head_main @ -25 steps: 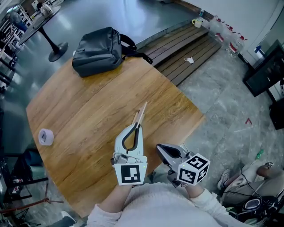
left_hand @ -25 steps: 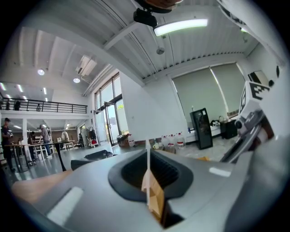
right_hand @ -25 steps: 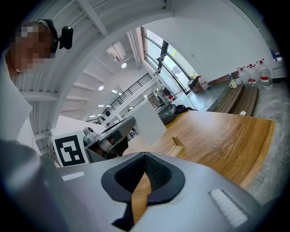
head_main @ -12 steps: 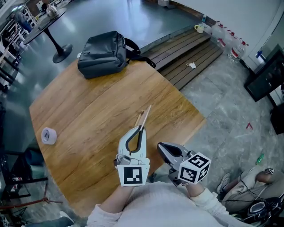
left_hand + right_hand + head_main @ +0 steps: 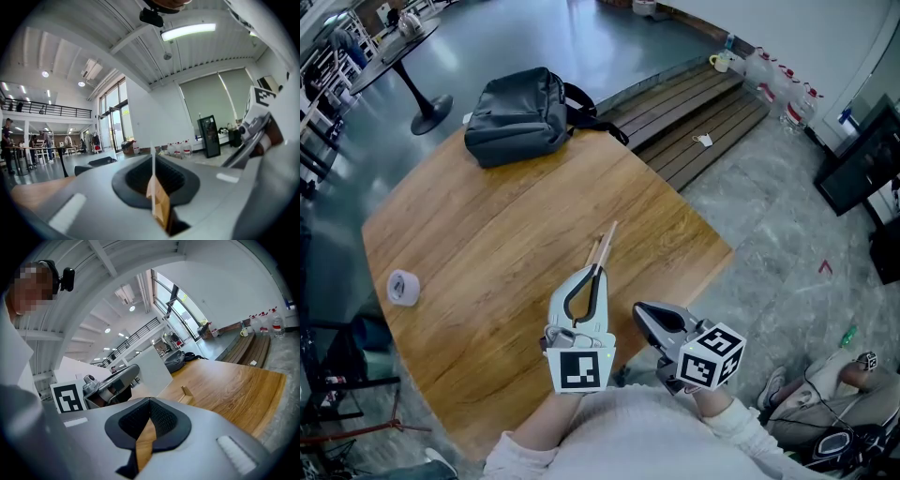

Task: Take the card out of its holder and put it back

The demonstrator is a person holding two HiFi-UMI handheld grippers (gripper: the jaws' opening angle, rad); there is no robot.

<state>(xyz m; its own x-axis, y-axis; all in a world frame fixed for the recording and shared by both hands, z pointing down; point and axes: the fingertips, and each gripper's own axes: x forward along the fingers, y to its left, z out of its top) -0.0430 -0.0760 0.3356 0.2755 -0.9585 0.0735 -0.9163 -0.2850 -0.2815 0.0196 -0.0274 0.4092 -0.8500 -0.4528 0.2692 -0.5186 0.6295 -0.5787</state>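
card and holder together in the left claw, swap not shown either way

nearest the person, the right gripper [image 5: 639, 311] hangs just off the table's near edge. its jaws are pressed together with nothing between them; only wood grain shows through the gap behind them. it has no part in the job at this moment.

just beside it, the left gripper [image 5: 596, 272] is clenched on the card [image 5: 150, 369]. its own view shows the white edge of the card running straight up the seam of the closed jaws, with a piece of pale wood, seemingly the holder [image 5: 187, 393], wedged in the same seam. from the right gripper view the card stands upright past the left claw's tips, with the little notched holder at its lower far corner, low against the table [image 5: 487, 234].

as a judgement: card and holder look joined, so this is either before the pull or after the return, and which one cannot be told. whether the card sits fully in the slot is also unclear. if the pull is still ahead, the idle right claw would likely need to steady the holder.

farther out lie a roll of tape [image 5: 401, 286] and a dark backpack [image 5: 520, 112], both well apart from the claws.
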